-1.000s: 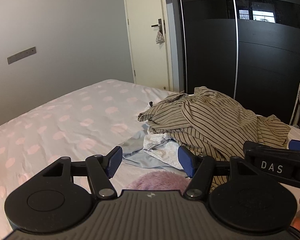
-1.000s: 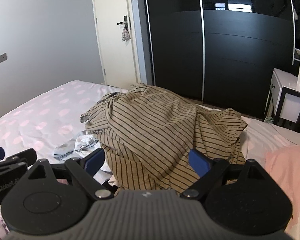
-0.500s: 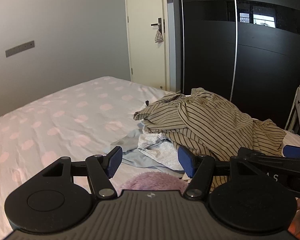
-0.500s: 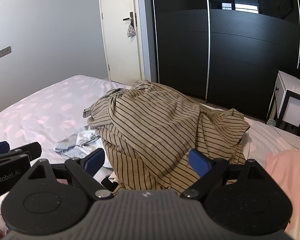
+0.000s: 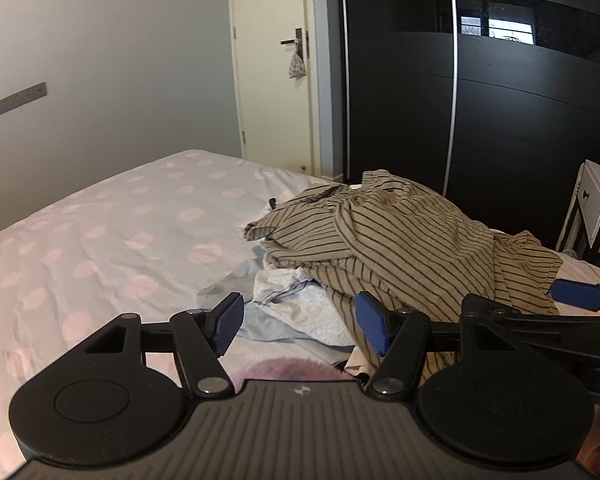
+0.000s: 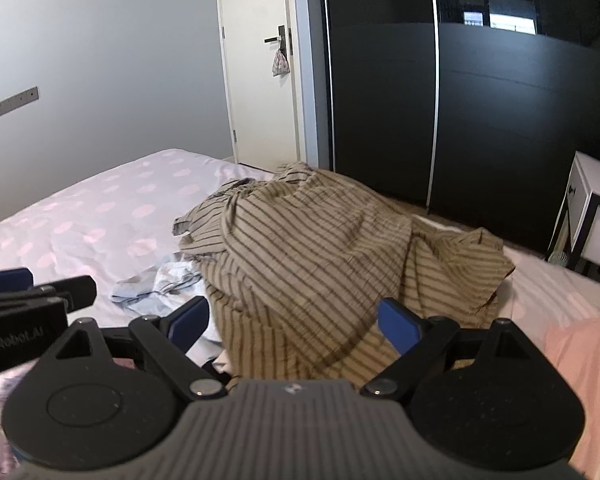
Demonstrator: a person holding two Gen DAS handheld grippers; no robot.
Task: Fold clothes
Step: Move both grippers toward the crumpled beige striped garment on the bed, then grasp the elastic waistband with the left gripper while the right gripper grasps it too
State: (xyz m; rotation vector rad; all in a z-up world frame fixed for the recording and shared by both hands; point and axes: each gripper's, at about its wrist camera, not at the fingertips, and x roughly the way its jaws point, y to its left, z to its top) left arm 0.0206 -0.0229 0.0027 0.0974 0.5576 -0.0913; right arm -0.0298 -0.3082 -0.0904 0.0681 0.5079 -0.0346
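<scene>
Bedroom scene, seen along two handheld grippers. Left gripper [image 5: 298, 326] spread wide, holding nothing, hovering above pale blue garment [image 5: 260, 320] on polka-dot bedsheet [image 5: 100, 240]. Right gripper [image 6: 296, 322] likewise spread and empty, poised over near edge of striped beige shirt [image 6: 308, 248]. Shirt heaped in rumpled mound toward wardrobe side of bed, draped over white cloth [image 5: 312, 308] and blue garment. Fuzzy purple item [image 5: 292, 370] just below left gripper, mostly cut off by gripper body. Pink fabric [image 6: 580, 360] at right edge of bed. Black sliding wardrobe [image 6: 480, 100] and cream door [image 6: 260, 60] behind, small pouch [image 6: 280, 64] hanging from handle.

Likely risks: pinching several bunched layers of shirt at once, leaving it twisted rather than flat; dragging underlying blue and white pieces along, since shirt lies on top of them; grabbing mid-panel instead of hem or shoulder, because no seam stands out.

Hard to make out: collar, sleeves and buttons, lost in folds; extent of clothes buried under shirt; whether either gripper touches fabric.
</scene>
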